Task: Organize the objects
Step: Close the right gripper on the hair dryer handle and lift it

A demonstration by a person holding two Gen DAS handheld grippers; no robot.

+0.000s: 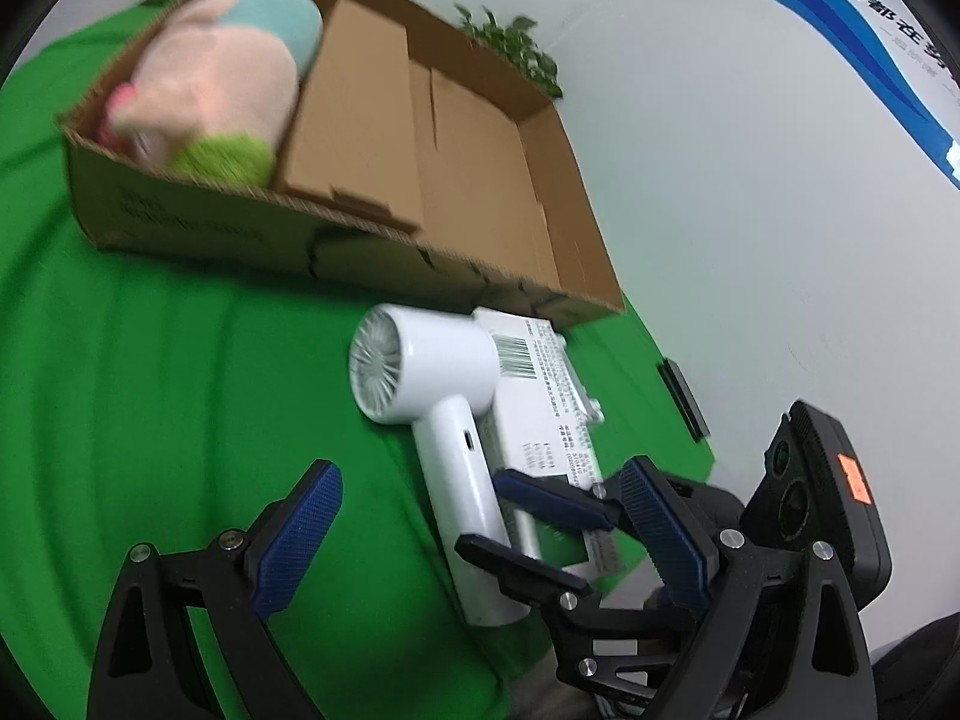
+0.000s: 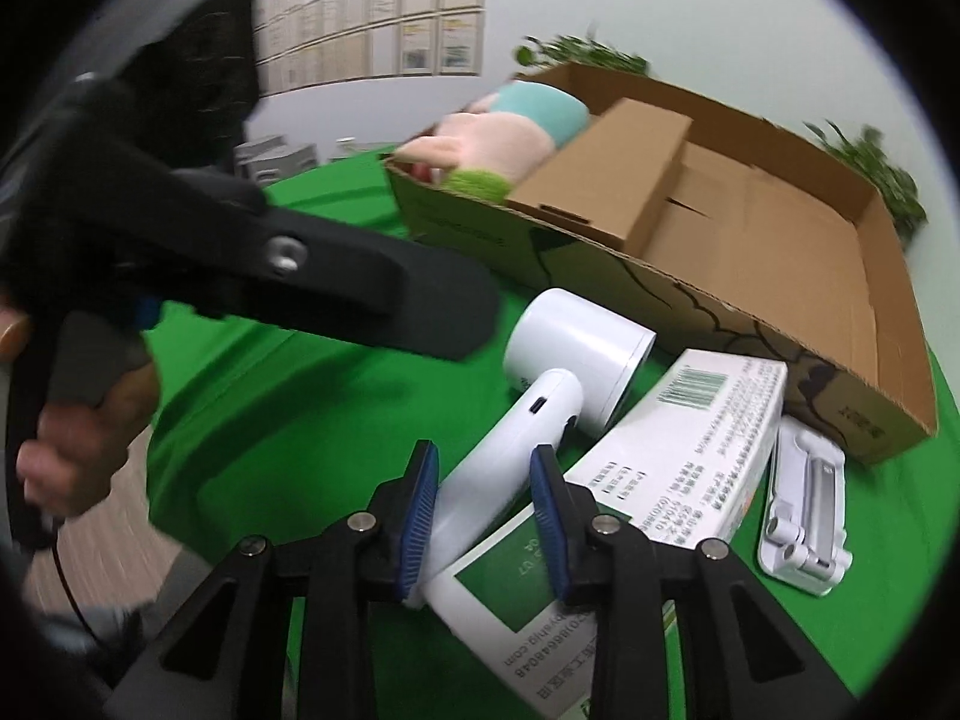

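Green cloth (image 1: 150, 372) carries a corrugated cardboard tray (image 1: 336, 240) holding a fuzzy plush toy (image 1: 222, 84); left gripper (image 1: 480, 531) gapes wide; right gripper (image 2: 485, 516), ribbed blue pads, clamps the glossy white hair dryer's (image 2: 540, 402) cylindrical handle beside a printed carton (image 2: 678, 456).

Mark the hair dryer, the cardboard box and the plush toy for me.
hair dryer (image 2: 528, 426): right wrist view, on its white handle.
cardboard box (image 1: 198, 222): left wrist view, on its near outer wall.
plush toy (image 1: 222, 78): left wrist view, on its pink body.
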